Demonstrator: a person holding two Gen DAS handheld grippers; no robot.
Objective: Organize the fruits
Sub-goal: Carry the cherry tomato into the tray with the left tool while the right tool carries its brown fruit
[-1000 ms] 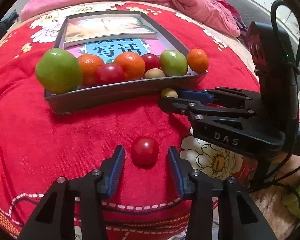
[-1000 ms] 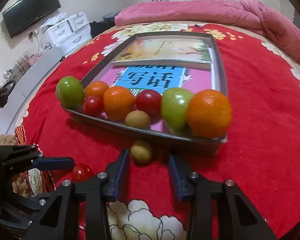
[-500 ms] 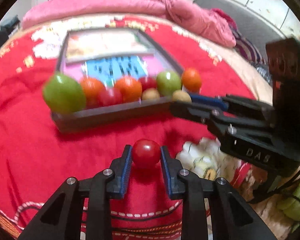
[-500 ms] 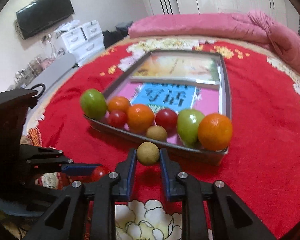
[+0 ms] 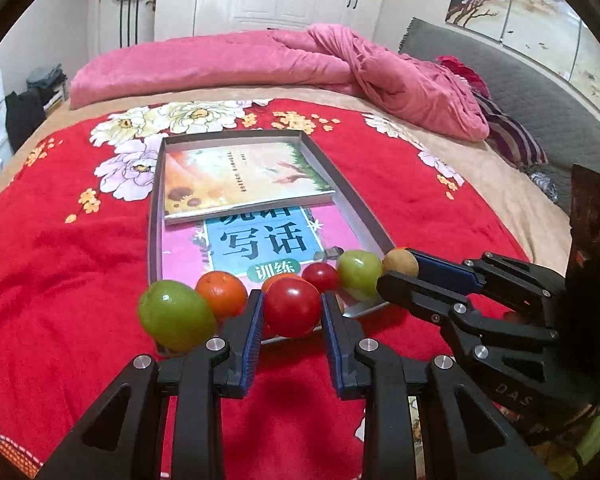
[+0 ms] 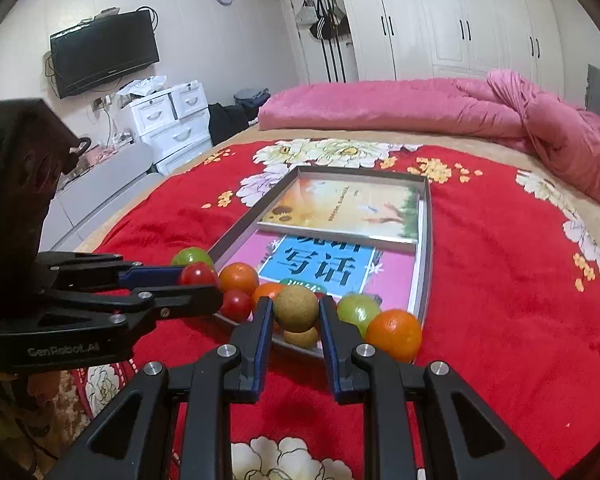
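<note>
My left gripper is shut on a red tomato and holds it in the air in front of the grey tray. My right gripper is shut on a tan round fruit, also lifted at the tray's near edge. In the left wrist view the right gripper holds the tan fruit at the tray's right corner. Along the tray's near edge lie a green fruit, an orange, a red tomato, a green fruit and more.
Two books fill the back of the tray. The tray lies on a red flowered blanket on a bed. A pink duvet is heaped at the far end. White drawers and a TV stand to the left.
Both grippers have closed on their fruits, the left on the tomato and the right on the tan fruit, and lifted them off the blanket toward the tray.
</note>
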